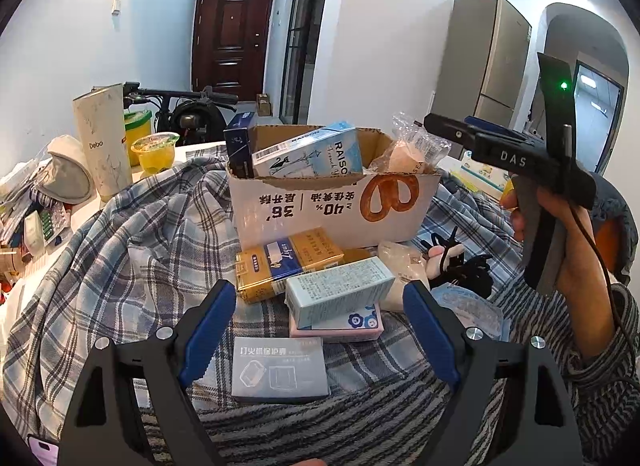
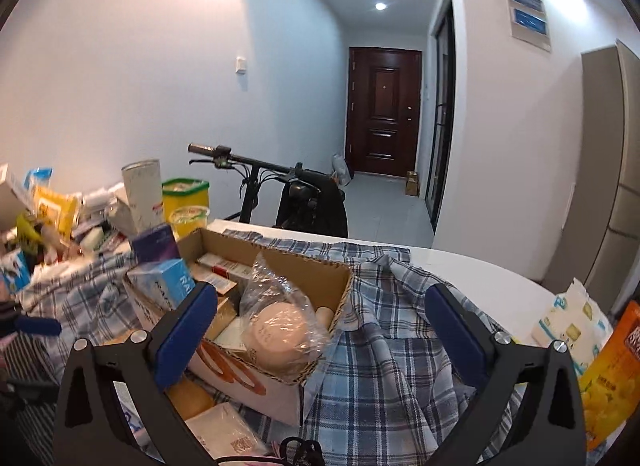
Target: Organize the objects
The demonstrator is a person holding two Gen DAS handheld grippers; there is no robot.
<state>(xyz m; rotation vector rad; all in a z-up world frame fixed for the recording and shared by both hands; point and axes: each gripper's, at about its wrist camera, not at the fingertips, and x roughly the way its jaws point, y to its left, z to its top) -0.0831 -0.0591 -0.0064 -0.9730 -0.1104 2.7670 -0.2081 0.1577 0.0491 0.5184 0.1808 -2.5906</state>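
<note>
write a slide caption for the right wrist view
Open right tool above a cardboard box holding a bagged bun, on plaid cloth.

Each gripper has two black plastic arms with thick blue pads on the fingers and round silver screws at the joints. The left gripper [image 1: 320, 330] and the right gripper [image 2: 320, 330] look the same. From the side, the right one is a black bar with white letters "DAS", a small green light, and a thin black cable. The person's sleeve [image 1: 600, 366] is dark with thin pale stripes.
</note>
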